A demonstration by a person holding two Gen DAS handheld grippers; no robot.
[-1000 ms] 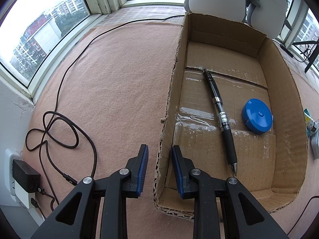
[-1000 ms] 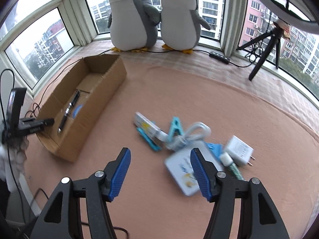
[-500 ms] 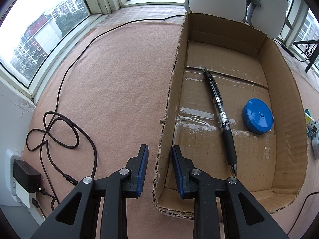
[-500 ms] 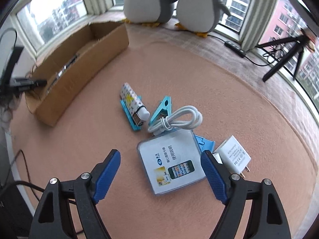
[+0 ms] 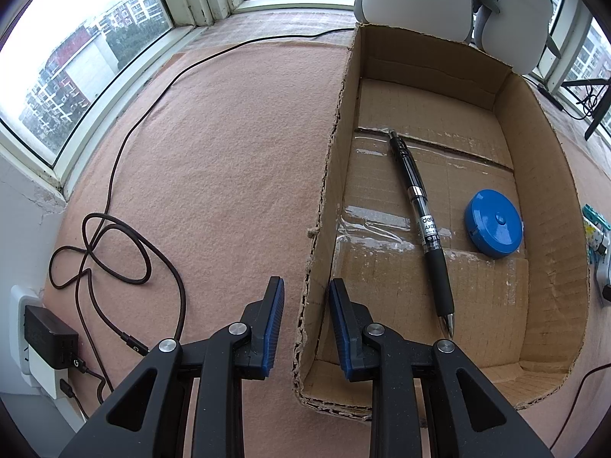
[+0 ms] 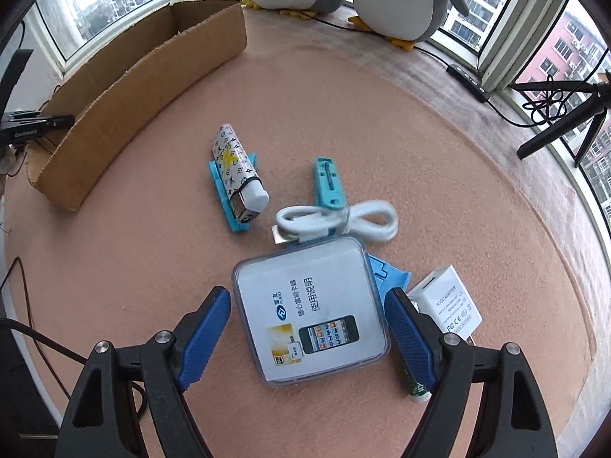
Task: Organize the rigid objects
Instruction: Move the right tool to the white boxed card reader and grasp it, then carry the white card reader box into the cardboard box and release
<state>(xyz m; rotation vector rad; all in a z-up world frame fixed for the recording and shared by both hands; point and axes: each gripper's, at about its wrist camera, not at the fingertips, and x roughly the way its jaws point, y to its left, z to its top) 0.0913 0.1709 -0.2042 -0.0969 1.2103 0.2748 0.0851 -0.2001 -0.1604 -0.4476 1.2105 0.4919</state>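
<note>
Two gripper views are given. The left gripper (image 5: 305,286) is held pointing steeply down at the near left corner of the cardboard box (image 5: 553,191), its blue pads drawn nearly together astride the box's left wall; a sliver of gap is seen on each side of the wall, so no firm pinch can be told. Inside the box, a black pen (image 5: 420,210) is laid lengthwise along the floor, and a round blue tape measure (image 5: 493,223) lies just beside it at 3 o'clock. The right gripper (image 6: 307,294) is spread wide, its jaws having just been opening, with a clear plastic case (image 6: 309,305) lying flat on the pink carpet between them; the pads are set just beside its two edges and are not seen to press on it. A coiled white cable (image 6: 336,221) is found at 12 o'clock of the case, touching its far edge, and a white charger (image 6: 450,309) lies at 3 o'clock, behind the right pad. A patterned tube (image 6: 236,168) rests on a blue clip at 11 o'clock, and a teal clip (image 6: 328,183) lies past the cable. In this view the box is seen well apart at 10 o'clock.
</note>
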